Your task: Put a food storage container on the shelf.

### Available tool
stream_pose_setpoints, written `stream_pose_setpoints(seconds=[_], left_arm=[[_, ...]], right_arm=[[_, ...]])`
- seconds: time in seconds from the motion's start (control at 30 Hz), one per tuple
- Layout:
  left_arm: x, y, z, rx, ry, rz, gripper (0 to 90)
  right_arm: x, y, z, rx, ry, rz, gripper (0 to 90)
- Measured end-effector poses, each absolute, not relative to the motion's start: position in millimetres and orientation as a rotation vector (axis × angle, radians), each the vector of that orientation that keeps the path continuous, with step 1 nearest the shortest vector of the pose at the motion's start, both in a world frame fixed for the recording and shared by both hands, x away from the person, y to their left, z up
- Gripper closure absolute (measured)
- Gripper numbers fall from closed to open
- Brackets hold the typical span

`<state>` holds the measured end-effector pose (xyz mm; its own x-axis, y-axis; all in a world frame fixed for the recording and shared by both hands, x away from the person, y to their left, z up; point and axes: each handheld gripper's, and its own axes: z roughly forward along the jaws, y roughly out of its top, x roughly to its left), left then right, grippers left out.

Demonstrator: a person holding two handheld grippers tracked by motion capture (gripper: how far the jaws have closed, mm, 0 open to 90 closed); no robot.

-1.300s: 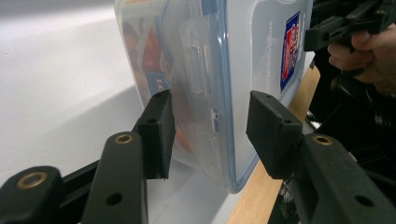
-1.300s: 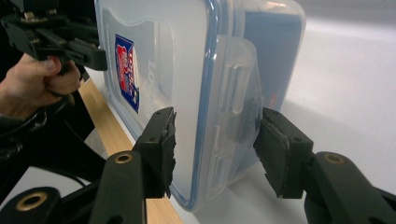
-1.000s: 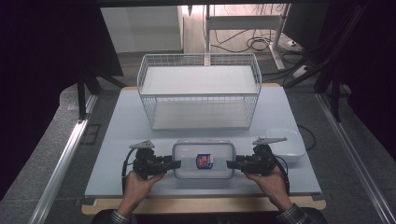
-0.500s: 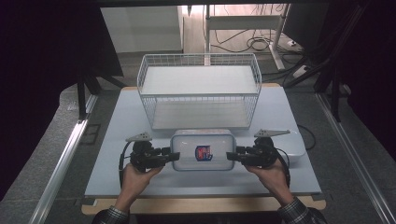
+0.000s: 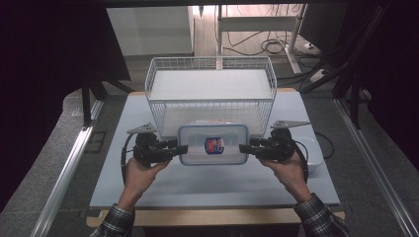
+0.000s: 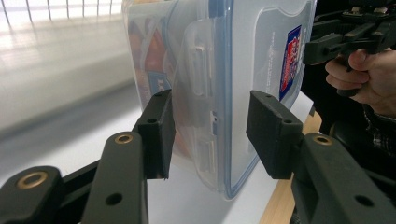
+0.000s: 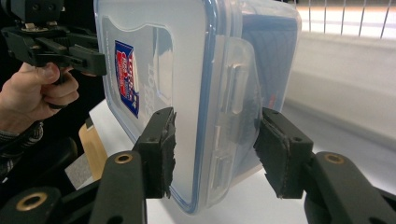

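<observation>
A clear plastic container [image 5: 212, 144] with a blue-rimmed snap lid and a red-and-blue label hangs above the table, just in front of the wire basket. My left gripper [image 5: 182, 148] is shut on its left end and my right gripper [image 5: 243, 148] on its right end. In the left gripper view the container [image 6: 210, 70] stands on edge between the two black pads of my left gripper [image 6: 210, 130], over a side latch. The right gripper view shows the same grip by my right gripper [image 7: 215, 144] on the container [image 7: 187, 56]. Coloured contents show dimly through the wall.
A white wire basket [image 5: 212, 111] stands on the table behind the container. A white shallow dish [image 5: 312, 148] lies at the right, beside my right hand. The pale table [image 5: 212, 182] has a wooden front edge; cables and dark stands lie beyond it.
Both grippers have lifted the container off the table; it now sits higher and nearer the basket front than one second ago. The grip looks the same.
</observation>
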<state>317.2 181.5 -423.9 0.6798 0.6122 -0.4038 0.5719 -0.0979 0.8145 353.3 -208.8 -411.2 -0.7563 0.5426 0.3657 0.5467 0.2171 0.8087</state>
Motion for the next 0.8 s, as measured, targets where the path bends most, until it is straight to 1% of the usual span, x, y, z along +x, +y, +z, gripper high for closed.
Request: stream_pose_setpoints(seconds=[0.8], left_arm=[[366,192,-361,1.721,0.919,0.111,52.1]], right_arm=[[400,-198,-350,-1.086,-2.438,-1.717,49.6]])
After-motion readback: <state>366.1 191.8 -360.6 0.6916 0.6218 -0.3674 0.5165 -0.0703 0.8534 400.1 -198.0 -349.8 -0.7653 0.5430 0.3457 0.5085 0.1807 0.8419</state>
